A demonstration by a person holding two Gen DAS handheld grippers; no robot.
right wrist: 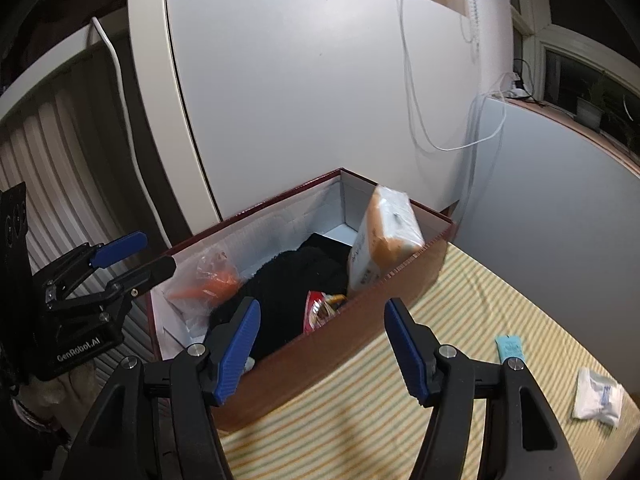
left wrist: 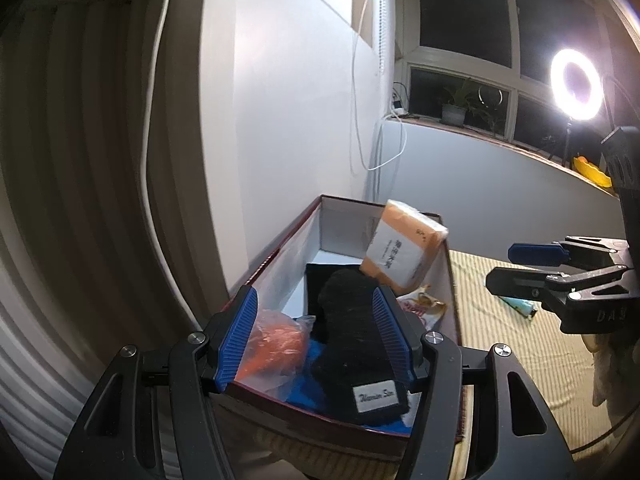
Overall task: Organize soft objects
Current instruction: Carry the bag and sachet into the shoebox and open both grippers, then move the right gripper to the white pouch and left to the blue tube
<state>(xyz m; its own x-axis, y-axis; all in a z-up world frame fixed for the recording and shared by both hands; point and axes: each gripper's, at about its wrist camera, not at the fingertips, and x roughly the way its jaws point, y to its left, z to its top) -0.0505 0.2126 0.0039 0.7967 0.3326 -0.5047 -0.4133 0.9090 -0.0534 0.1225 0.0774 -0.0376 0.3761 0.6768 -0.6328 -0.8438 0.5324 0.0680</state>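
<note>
White walls and a dark window fill the background, with a ring light (left wrist: 576,79) glowing at the far right of the left wrist view. Below them lies a striped cloth (right wrist: 460,344), yellow and pale, covering the surface.

On the cloth stands a box (right wrist: 340,344), brown outside and white inside, its top open. It holds most of the soft things. A black sock (left wrist: 352,356) (its white label faces the left camera) lies along the middle of the box, over something blue. An orange tissue pack (left wrist: 402,252) leans tilted against the box's right wall, its top above the rim. Next to the sock sits an orange item in a clear bag (left wrist: 276,344), by the left wall. A red-and-white snack packet (right wrist: 320,308) is wedged between the sock and the right wall.

Outside the box, on the cloth, lie a white packet (right wrist: 598,400) and a small teal packet (right wrist: 510,348), well apart from the box.

The left gripper (left wrist: 316,340) hangs over the box's near end, fingers wide apart, the sock between them but not pinched. The right gripper (right wrist: 324,352) hovers over the box's near wall, fingers also wide, holding nothing.
</note>
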